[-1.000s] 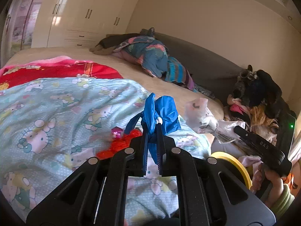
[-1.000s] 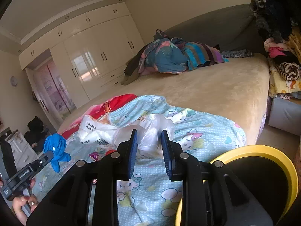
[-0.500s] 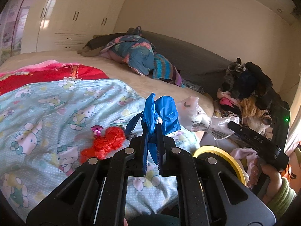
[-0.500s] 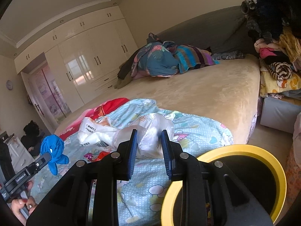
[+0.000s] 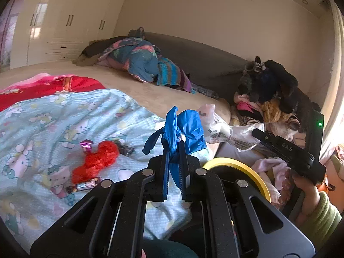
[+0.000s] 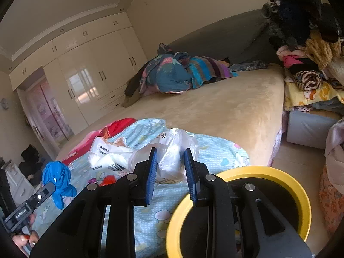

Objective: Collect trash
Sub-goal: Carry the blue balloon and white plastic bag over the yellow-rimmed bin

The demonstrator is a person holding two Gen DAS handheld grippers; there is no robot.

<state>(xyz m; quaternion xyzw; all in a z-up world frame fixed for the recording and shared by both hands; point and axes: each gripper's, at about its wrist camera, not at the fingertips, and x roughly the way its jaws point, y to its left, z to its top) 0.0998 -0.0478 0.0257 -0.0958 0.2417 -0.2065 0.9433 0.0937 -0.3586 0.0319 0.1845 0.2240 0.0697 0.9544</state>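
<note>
My left gripper (image 5: 173,148) is shut on a crumpled blue glove (image 5: 185,126) and holds it above the bed's corner; the glove also shows in the right wrist view (image 6: 57,177). My right gripper (image 6: 169,153) is shut on a white plastic bag (image 6: 169,148) with printed text, held above the bed; the bag shows in the left wrist view (image 5: 223,130). A yellow-rimmed bin (image 6: 238,210) stands on the floor just below and right of both grippers, also in the left wrist view (image 5: 243,167). Red crumpled trash (image 5: 96,159) and small foil wrappers (image 5: 86,186) lie on the light blue cartoon blanket (image 5: 53,124).
A beige bed (image 6: 215,109) holds a heap of bedding (image 6: 178,73) by the grey headboard. A pile of clothes (image 5: 273,99) sits to the right on a stool. White wardrobes (image 6: 90,75) line the far wall.
Both grippers have moved right, toward the yellow bin, which fills more of both views. Glove and bag stay gripped. More wrappers near the red trash have come into view.
</note>
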